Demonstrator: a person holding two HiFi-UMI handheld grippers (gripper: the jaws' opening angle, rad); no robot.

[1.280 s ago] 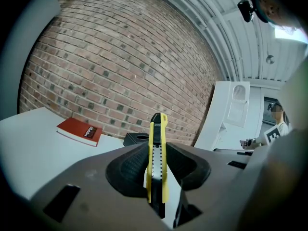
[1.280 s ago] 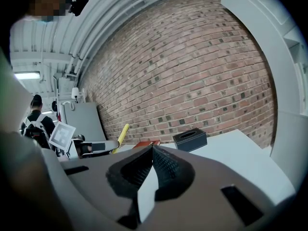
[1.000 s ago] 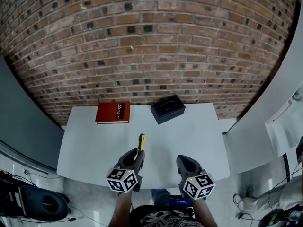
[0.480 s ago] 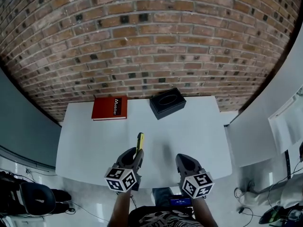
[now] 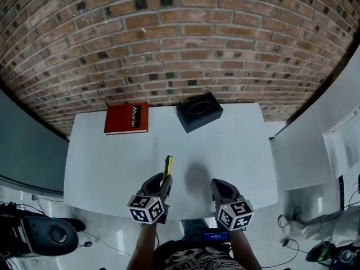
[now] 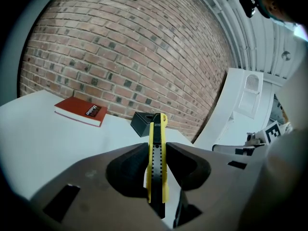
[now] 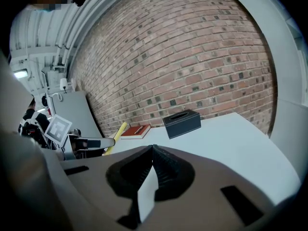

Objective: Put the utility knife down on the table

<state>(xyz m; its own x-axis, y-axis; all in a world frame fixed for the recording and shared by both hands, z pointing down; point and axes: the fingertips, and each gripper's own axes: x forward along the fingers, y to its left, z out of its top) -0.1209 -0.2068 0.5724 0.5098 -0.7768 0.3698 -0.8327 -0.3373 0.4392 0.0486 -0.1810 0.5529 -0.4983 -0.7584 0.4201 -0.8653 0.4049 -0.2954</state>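
Note:
A yellow and black utility knife [image 6: 157, 162] is clamped upright between the jaws of my left gripper [image 6: 156, 165], its tip pointing ahead. From the head view the knife [image 5: 167, 166] sticks forward out of the left gripper [image 5: 163, 181], above the near edge of the white table [image 5: 112, 167]. My right gripper [image 5: 216, 185] hangs beside it over the same edge. In the right gripper view the right gripper [image 7: 152, 153] has its jaws pressed together with nothing between them, and the knife [image 7: 114, 138] shows at the left.
A red book [image 5: 127, 118] lies at the table's far left and a black tissue box [image 5: 199, 111] at the far middle, both near the brick wall [image 5: 180, 44]. A grey partition [image 5: 25, 145] stands left, white panels [image 5: 315, 139] right.
The view has shifted a little, so the table, book and box sit slightly higher in the frame. Both grippers keep their places; the left still holds the knife.

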